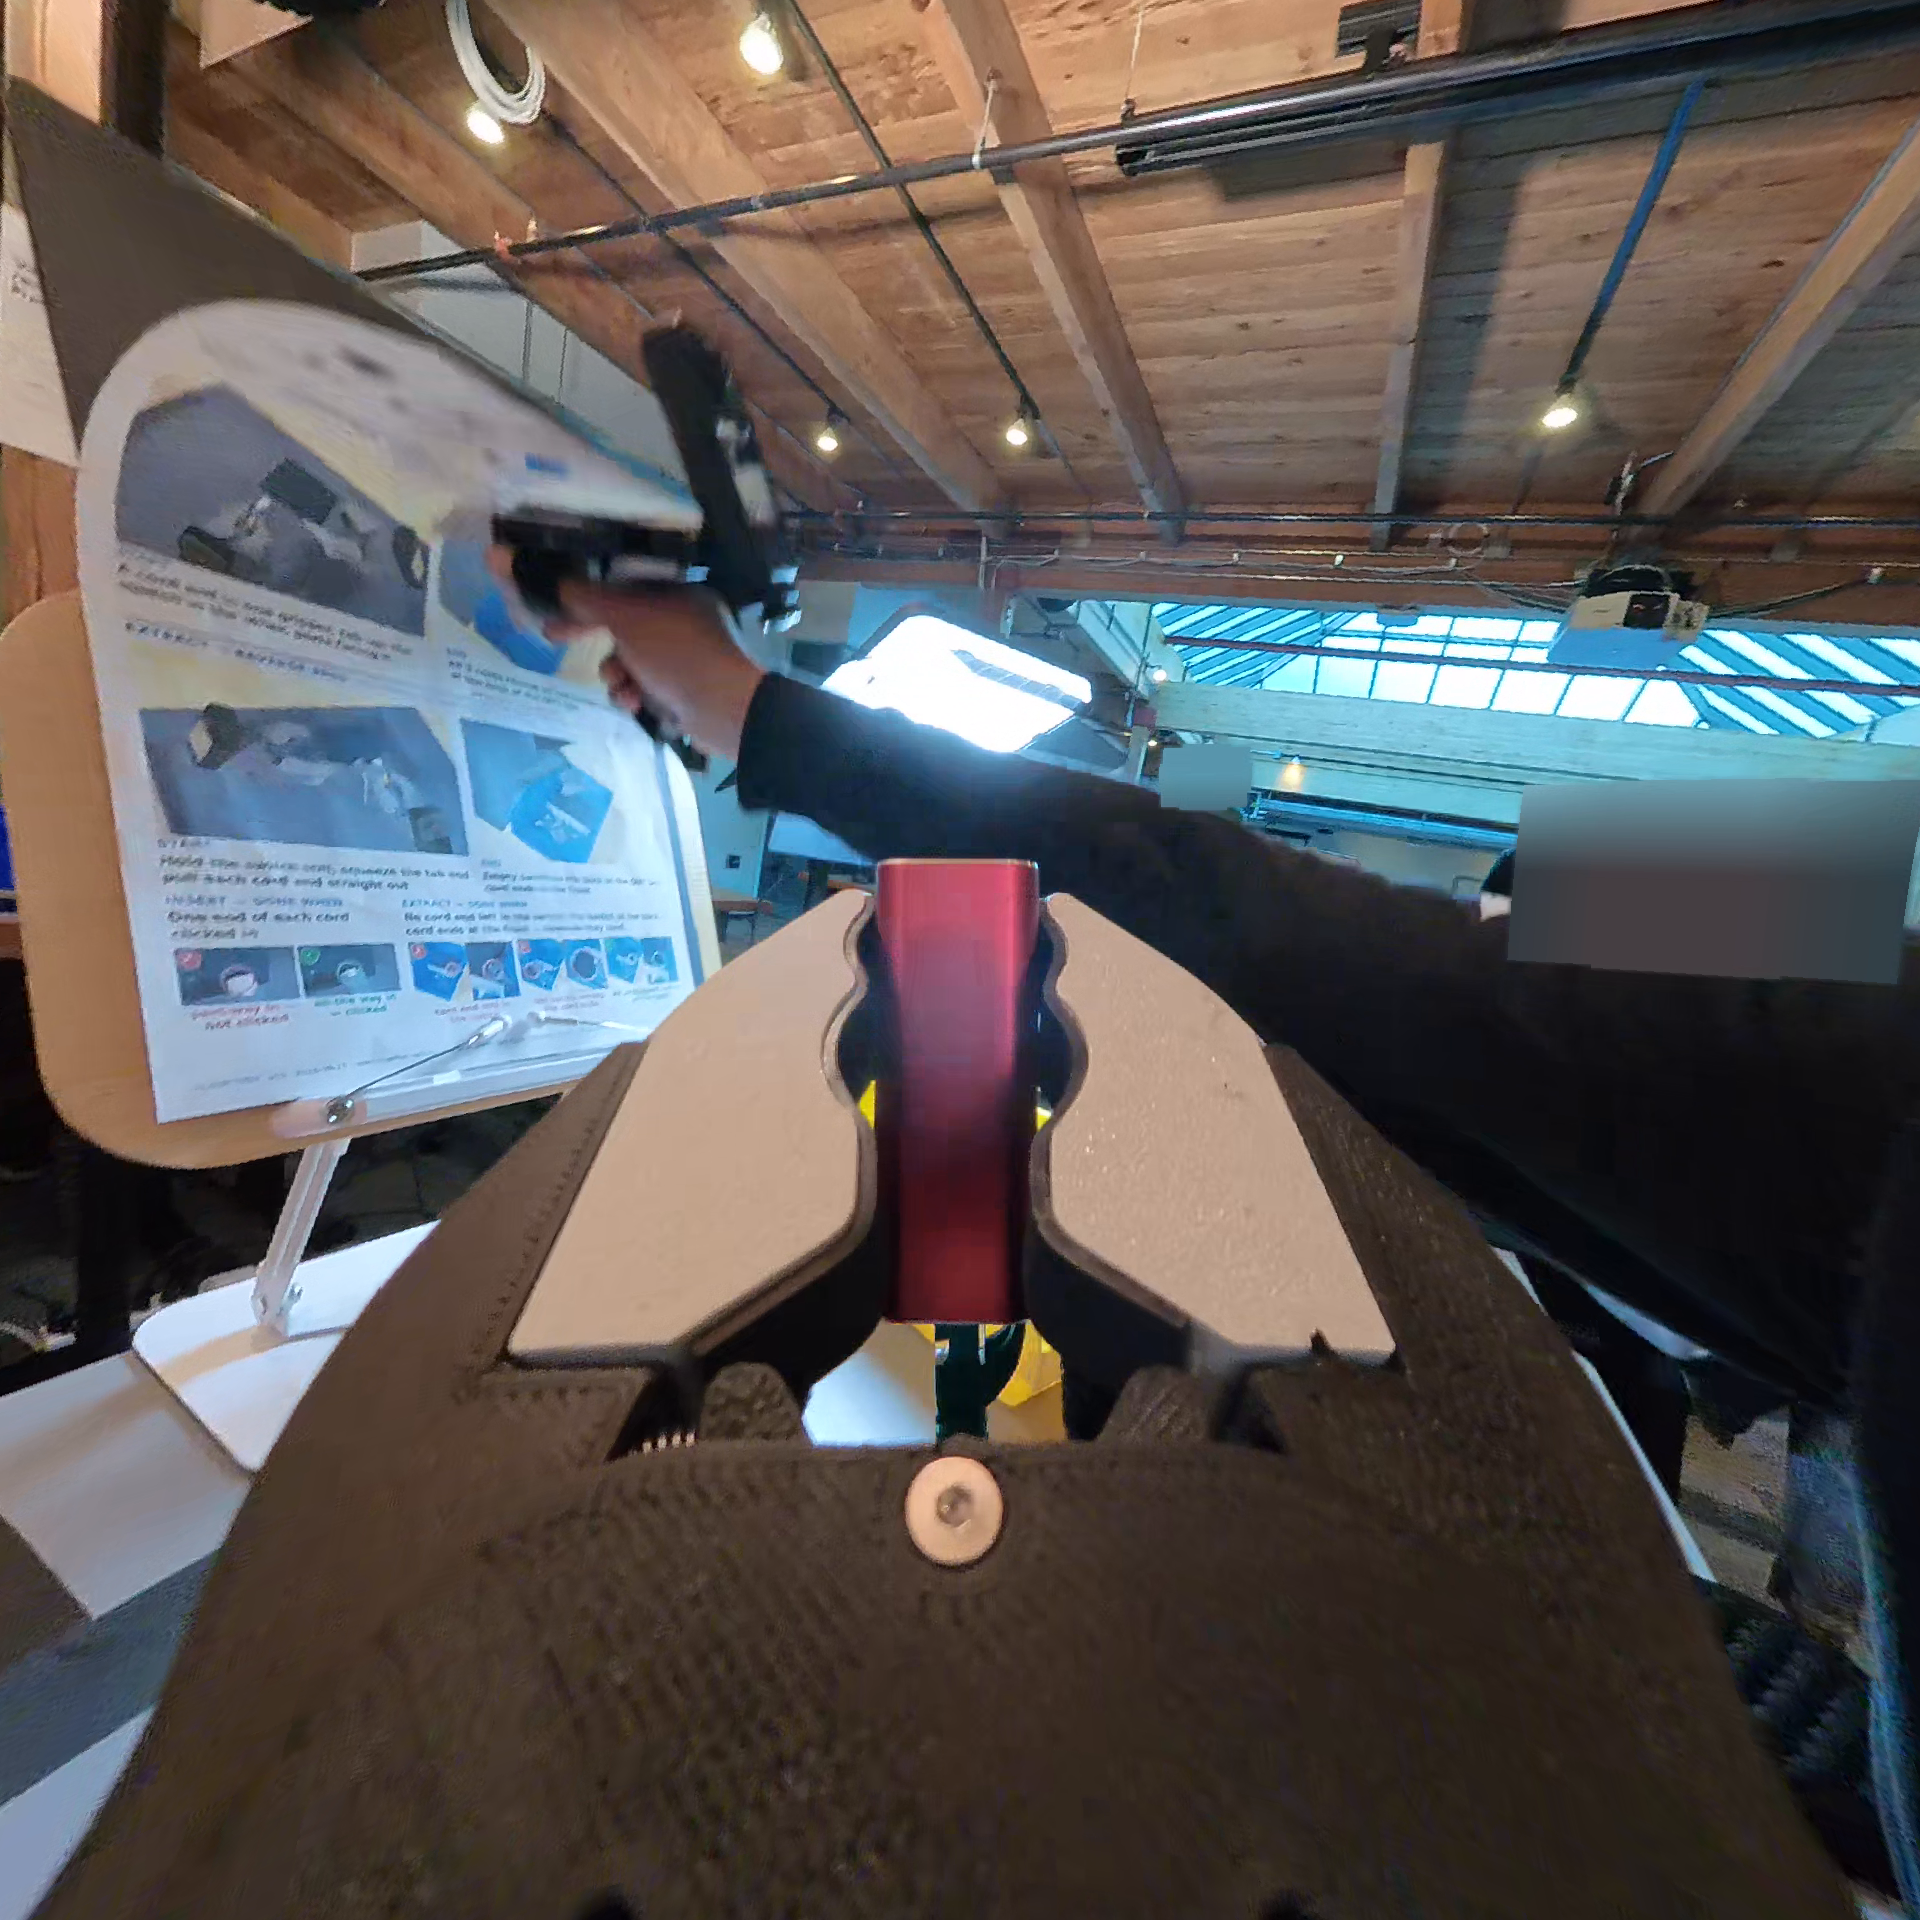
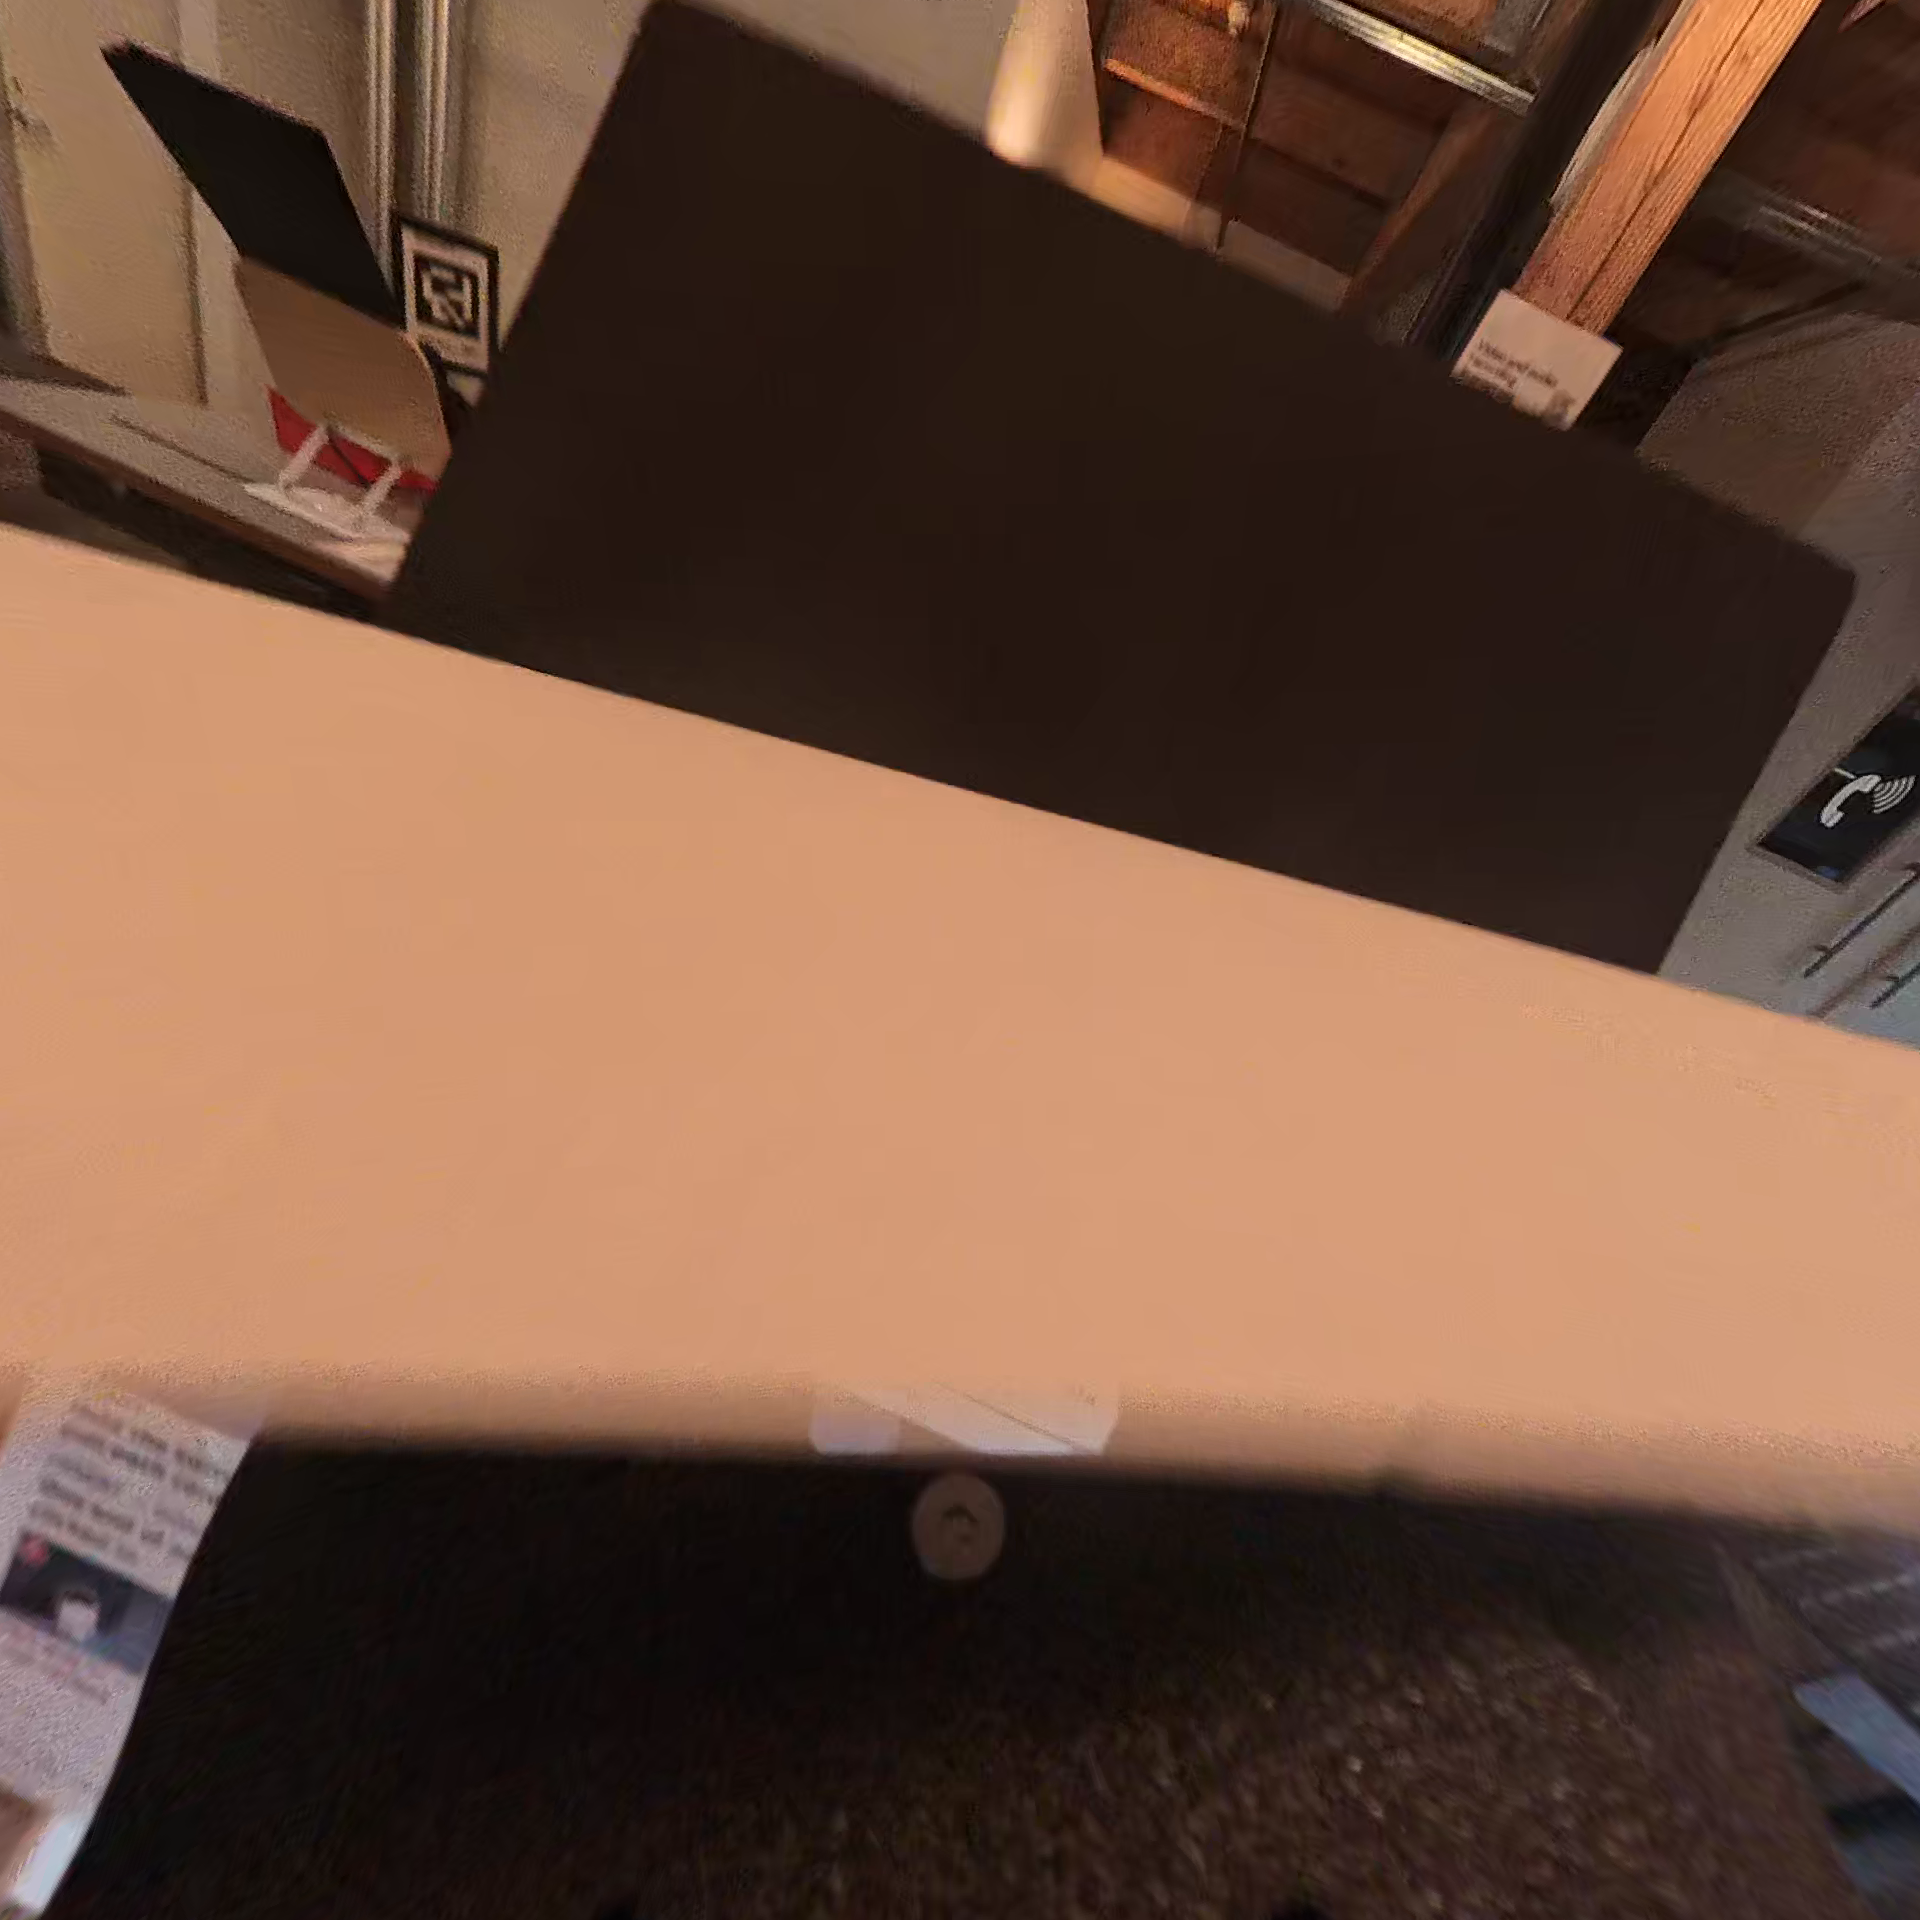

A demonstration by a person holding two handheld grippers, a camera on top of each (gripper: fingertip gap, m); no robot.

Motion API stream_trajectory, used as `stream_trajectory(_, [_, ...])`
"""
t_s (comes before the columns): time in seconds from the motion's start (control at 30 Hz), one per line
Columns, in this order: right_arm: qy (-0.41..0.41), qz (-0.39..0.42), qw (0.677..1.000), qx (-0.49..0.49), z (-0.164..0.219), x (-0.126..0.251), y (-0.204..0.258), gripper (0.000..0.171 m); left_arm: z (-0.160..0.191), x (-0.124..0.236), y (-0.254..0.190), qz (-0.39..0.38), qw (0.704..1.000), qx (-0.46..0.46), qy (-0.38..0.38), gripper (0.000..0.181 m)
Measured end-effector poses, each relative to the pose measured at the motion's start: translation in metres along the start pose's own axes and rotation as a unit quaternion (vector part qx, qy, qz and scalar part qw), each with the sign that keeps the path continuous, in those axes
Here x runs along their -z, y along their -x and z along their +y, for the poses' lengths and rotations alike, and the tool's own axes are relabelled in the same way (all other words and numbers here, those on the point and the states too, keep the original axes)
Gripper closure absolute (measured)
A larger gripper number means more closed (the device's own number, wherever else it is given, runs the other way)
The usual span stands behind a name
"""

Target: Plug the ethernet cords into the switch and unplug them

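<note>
An instruction sheet [image 1: 395, 727] with photos and printed captions stands on a wooden easel [image 1: 62, 883]; in the right wrist view a black-and-white square marker [image 2: 449, 291], a small white notice [image 2: 1538, 358] and a phone-symbol sign [image 2: 1860, 805] show on the walls

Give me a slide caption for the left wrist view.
Left claw shut on a red metal block, instruction sheet on a stand behind.

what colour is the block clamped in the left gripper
Metallic red block, darker toward its lower end, clamped in the left gripper; best seen in the left wrist view.
</note>
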State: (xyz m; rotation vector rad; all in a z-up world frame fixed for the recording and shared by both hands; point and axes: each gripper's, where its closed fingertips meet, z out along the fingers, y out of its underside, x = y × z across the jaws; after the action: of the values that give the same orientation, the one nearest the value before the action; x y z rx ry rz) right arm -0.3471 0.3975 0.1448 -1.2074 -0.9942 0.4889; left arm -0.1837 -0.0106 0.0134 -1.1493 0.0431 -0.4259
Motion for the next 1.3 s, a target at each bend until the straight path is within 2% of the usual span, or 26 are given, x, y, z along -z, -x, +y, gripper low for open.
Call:
stream_trajectory(0.03, [-0.010, 0.000, 1.000, -0.012, -0.017, -0.003, -0.004, 0.127, 0.003, 0.001, 0.005, -0.005, 1.000, 0.002, 0.004, 0.155])
stream_trajectory(0.17, [-0.005, -0.020, 0.999, -0.048, -0.056, -0.011, -0.015, 0.117, 0.014, 0.002, 0.022, -0.019, 0.999, 0.025, 0.010, 0.155])
stream_trajectory(0.23, [-0.012, -0.019, 0.999, -0.037, -0.061, -0.006, -0.015, 0.112, 0.016, 0.001, 0.025, -0.019, 0.999, 0.034, 0.012, 0.155])
stream_trajectory(0.37, [-0.033, -0.033, 0.998, -0.050, -0.051, 0.020, -0.006, 0.114, 0.012, -0.001, 0.014, -0.005, 1.000, 0.030, 0.008, 0.154])
stream_trajectory(0.5, [-0.083, -0.089, 0.988, -0.098, -0.031, 0.083, 0.025, 0.116, 0.005, -0.006, -0.004, 0.016, 1.000, 0.021, 0.002, 0.155])
stream_trajectory(0.6, [-0.096, -0.143, 0.979, -0.108, -0.002, 0.138, 0.058, 0.116, 0.008, -0.014, -0.020, 0.040, 0.999, 0.028, 0.005, 0.155])
stream_trajectory(0.83, [-0.122, -0.274, 0.942, -0.150, 0.071, 0.301, 0.145, 0.120, 0.020, -0.032, -0.058, 0.089, 0.995, 0.028, 0.024, 0.155])
stream_trajectory(0.93, [-0.123, -0.333, 0.919, -0.171, 0.092, 0.358, 0.177, 0.121, 0.023, -0.038, -0.074, 0.110, 0.993, 0.035, 0.027, 0.155])
stream_trajectory(1.17, [-0.145, -0.481, 0.836, -0.221, 0.094, 0.434, 0.210, 0.129, 0.022, -0.042, -0.105, 0.140, 0.990, 0.019, 0.029, 0.155])
stream_trajectory(1.3, [-0.150, -0.546, 0.798, -0.207, 0.089, 0.462, 0.226, 0.129, 0.030, -0.047, -0.114, 0.148, 0.988, 0.004, 0.041, 0.155])
